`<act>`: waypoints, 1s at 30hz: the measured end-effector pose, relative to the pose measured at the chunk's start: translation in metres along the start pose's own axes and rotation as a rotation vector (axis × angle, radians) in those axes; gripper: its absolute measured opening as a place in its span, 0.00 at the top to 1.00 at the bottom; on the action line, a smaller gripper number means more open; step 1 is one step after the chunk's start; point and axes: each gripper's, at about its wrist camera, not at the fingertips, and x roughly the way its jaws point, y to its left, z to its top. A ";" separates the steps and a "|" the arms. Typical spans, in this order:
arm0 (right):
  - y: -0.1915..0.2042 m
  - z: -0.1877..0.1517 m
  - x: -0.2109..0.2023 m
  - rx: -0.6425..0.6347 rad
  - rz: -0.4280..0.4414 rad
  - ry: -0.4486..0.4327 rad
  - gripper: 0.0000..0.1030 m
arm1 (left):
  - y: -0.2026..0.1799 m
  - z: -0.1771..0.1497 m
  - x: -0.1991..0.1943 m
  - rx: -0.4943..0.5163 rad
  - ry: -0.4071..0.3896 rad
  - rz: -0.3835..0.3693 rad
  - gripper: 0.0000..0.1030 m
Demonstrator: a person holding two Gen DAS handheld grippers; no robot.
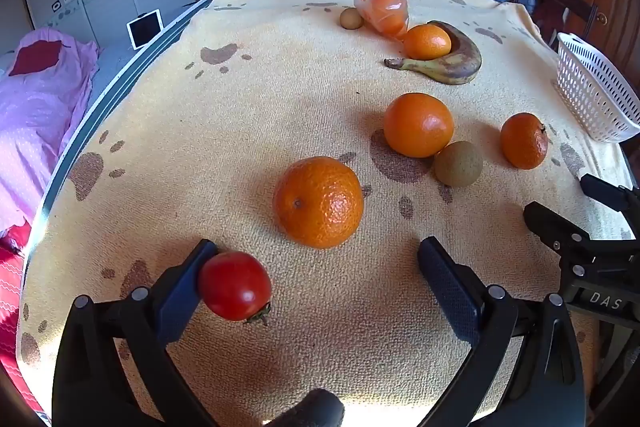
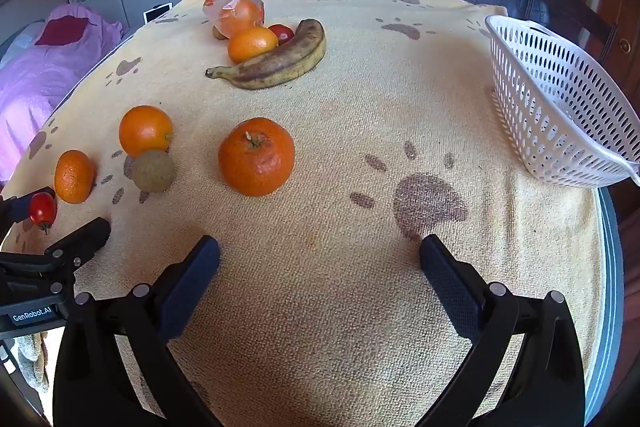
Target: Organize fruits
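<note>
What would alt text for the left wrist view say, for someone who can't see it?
The open left gripper hovers over a yellow towel, with a small tomato against its left finger. Ahead lie several oranges, the nearest just past the fingertips, two brown round fruits, a banana and a bag; a white basket sits far right.
</note>
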 end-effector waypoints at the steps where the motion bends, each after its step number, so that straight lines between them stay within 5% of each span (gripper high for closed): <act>1: 0.000 0.000 0.000 0.001 0.001 0.000 0.02 | 0.000 0.000 0.000 0.001 0.001 0.001 0.05; 30: -0.004 0.000 -0.001 0.009 0.024 0.003 0.02 | -0.002 0.000 0.001 0.003 0.007 0.004 0.05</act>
